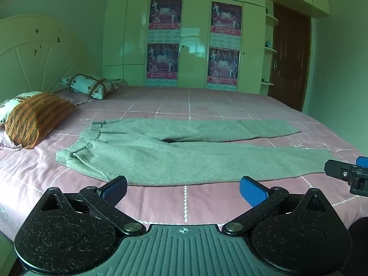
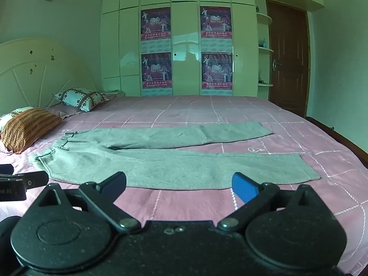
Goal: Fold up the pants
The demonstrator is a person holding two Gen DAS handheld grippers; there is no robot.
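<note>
Grey-green pants lie flat on the pink checked bed, waistband to the left near the pillows, both legs stretched to the right and spread slightly apart. They also show in the right wrist view. My left gripper is open and empty, just short of the near leg's front edge. My right gripper is open and empty, also just short of that edge, further right. Part of the right gripper shows at the left view's right edge.
An orange striped pillow and a patterned pillow lie at the headboard on the left. White wardrobes with posters stand behind the bed, a brown door at the right. Bare bedsheet lies beyond the pants.
</note>
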